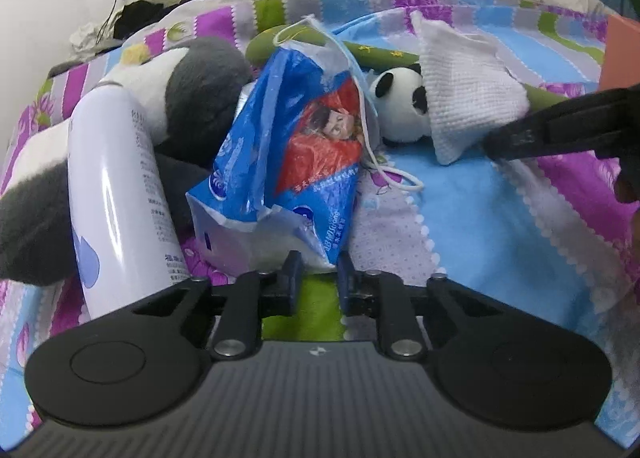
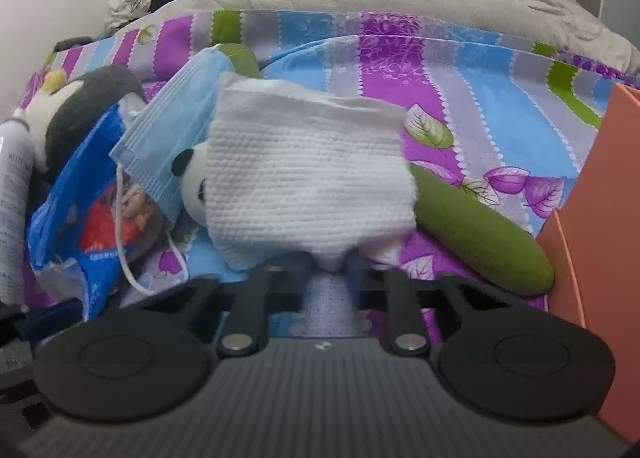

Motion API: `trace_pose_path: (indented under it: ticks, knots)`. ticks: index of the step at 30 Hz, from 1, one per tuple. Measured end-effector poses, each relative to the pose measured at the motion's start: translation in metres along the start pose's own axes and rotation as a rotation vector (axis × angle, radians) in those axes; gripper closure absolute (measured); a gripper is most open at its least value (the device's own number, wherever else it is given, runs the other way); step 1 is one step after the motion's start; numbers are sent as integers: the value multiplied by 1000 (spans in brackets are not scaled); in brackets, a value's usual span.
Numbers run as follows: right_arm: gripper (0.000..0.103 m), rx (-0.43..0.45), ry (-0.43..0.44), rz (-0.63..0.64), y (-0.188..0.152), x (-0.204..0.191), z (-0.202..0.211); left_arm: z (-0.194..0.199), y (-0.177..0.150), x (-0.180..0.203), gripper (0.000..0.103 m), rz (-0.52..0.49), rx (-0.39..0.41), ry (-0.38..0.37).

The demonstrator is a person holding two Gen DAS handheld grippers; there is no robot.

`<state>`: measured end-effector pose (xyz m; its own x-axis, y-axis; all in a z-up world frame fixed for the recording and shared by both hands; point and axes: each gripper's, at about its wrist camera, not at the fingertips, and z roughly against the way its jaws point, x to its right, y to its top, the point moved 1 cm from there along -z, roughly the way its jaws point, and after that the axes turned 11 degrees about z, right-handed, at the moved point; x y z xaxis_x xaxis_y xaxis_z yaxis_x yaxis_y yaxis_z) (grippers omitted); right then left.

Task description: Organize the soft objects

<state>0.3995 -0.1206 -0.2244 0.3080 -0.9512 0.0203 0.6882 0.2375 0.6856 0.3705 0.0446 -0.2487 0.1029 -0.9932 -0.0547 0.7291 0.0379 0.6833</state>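
We had the right tongs (image 2: pixel 326 262) pinched on the lower edge of the white cloth (image 2: pixel 308 181), lifted off the bed (image 2: pixel 500 97) just above the small panda (image 1: pixel 400 105). Left tongs (image 1: pixel 318 272) sat narrowly parted at the blue tissue pack (image 1: pixel 288 161); whether they gripped it, we couldn't tell. Task looked early: big panda plush (image 1: pixel 192 93), face mask (image 2: pixel 172 137), green plush stick (image 2: pixel 480 230) and white bottle (image 1: pixel 116 185) all lay piled on the left. The orange bin (image 2: pixel 608 225) stood at the right edge, touching the green stick's end. Open bedspread lay between pile and bin, so we judged a clear path rightward.
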Motion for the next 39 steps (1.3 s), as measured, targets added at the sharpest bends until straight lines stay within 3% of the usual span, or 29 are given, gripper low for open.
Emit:
trace_pose_path:
  ticks: [5, 20, 32, 39]
  knots:
    - [95, 8, 0, 5, -1, -4, 14, 18, 0, -2, 95, 24, 19, -13]
    - [95, 59, -16, 62, -17, -27, 96, 104, -18, -2, 96, 168, 53, -120]
    - [95, 37, -27, 95, -54, -42, 147, 154, -55, 4, 97, 219, 26, -183]
    - [95, 8, -21, 128, -82, -41, 174, 181, -78, 9, 97, 224, 24, -179]
